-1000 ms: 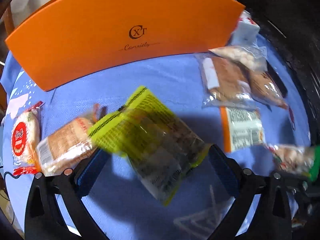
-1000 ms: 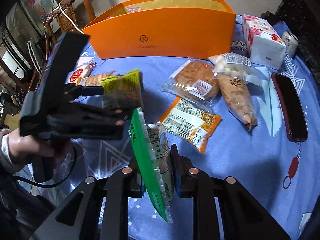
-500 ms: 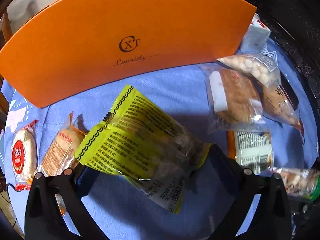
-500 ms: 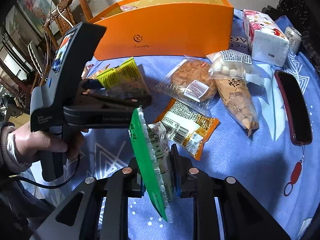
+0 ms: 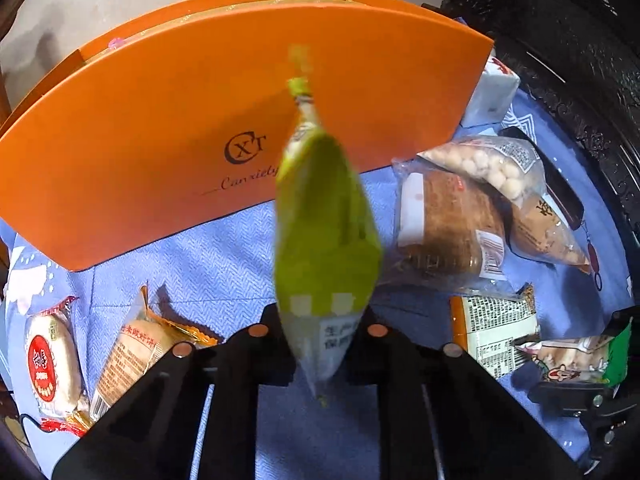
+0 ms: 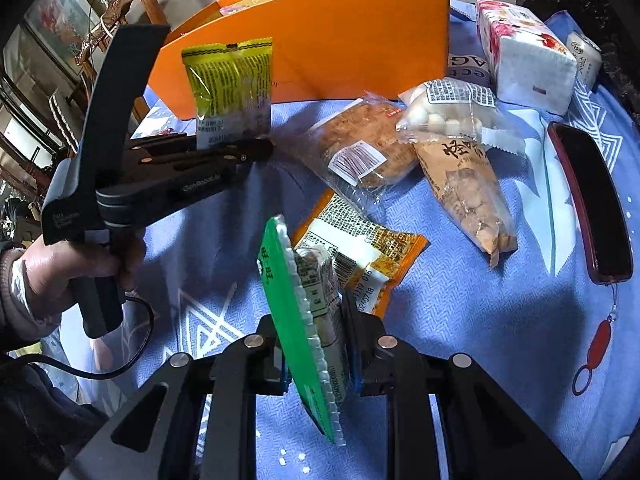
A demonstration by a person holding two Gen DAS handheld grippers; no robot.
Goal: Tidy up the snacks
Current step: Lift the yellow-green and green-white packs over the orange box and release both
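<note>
Between my left gripper's closed fingers, the yellow-green plastic snack packet stands edge-on, its print hidden, blocking the open orange cardboard box. My right gripper clamps a green-edged clear snack packet above the blue tablecloth.

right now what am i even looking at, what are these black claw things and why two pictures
Each picture comes from a camera mounted on a handheld gripper, looking out along its jaws. A person holds one gripper in each hand. The left gripper is clamped on a yellow-green snack packet; the right gripper pinches a green snack packet. On the blue tablecloth lie more wrapped snacks beside an orange box, seemingly meant for them. The right view also shows the left gripper from outside.
</note>
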